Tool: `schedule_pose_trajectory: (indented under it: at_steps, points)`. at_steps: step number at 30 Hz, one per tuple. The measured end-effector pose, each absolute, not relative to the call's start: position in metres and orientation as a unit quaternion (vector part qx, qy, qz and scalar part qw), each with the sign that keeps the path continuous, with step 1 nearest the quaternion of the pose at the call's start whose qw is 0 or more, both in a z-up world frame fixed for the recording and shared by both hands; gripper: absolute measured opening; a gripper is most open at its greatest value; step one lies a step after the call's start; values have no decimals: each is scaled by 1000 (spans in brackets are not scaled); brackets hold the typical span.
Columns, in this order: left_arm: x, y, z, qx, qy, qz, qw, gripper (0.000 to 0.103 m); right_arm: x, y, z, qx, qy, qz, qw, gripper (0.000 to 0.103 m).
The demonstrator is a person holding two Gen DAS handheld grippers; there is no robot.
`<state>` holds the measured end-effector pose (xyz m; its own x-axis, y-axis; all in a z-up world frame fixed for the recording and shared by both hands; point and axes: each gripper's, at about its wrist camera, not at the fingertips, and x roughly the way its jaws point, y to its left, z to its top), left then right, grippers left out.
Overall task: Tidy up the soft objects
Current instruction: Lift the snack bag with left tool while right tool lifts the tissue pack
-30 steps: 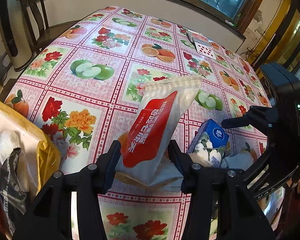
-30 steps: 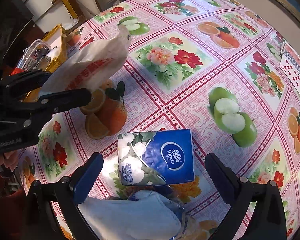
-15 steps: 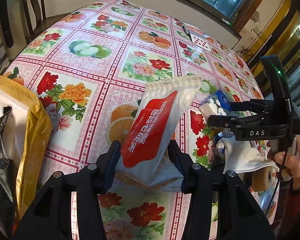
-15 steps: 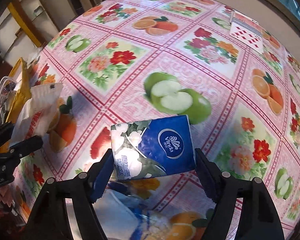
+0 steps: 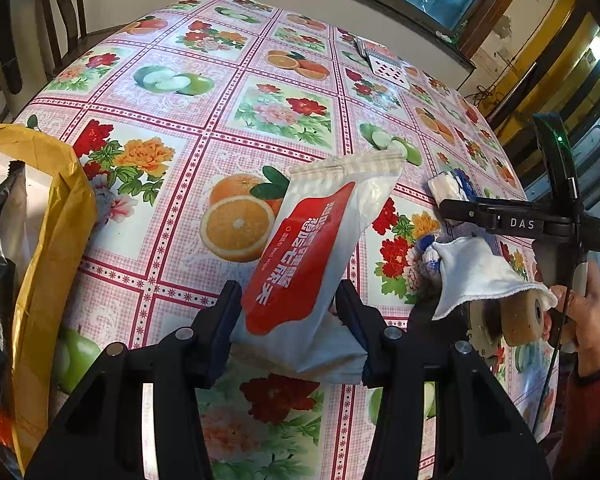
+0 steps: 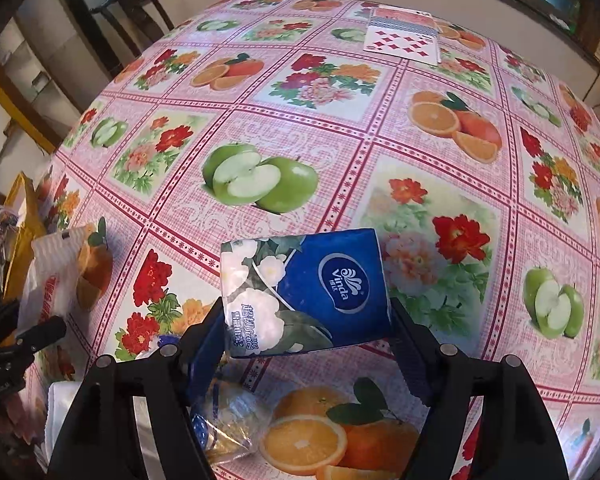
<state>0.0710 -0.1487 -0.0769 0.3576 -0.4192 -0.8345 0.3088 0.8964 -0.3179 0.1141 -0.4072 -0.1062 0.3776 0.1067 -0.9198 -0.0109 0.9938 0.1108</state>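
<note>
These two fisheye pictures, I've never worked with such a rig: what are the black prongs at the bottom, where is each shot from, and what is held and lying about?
No robot arm is involved. A person carries a two-finger tool in each hand, and a camera on each looks forward along its fingers; the black prongs are those fingers.

The left wrist view shows the left tool shut on a red and white wet wipe pack. At its right edge a hand grips the other tool.

The right wrist view shows the right tool shut on a blue tissue pack.

Both hang over a table with a fruit and flower tablecloth. On it lie a white cloth, a clear plastic bag and playing cards at the far side. A yellow bag stands at the left.
</note>
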Motion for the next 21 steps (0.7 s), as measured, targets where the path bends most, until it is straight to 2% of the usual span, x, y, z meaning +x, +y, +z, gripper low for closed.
schedule_pose_trajectory:
  at_steps: [8, 21]
  points:
    - [47, -154, -71, -34, 502, -228, 834, 47, 80, -427, -90, 83, 534, 21, 841, 77]
    - [-13, -148, -50, 32, 414, -188, 890, 47, 5, -393, -14, 86, 466, 64, 878, 77]
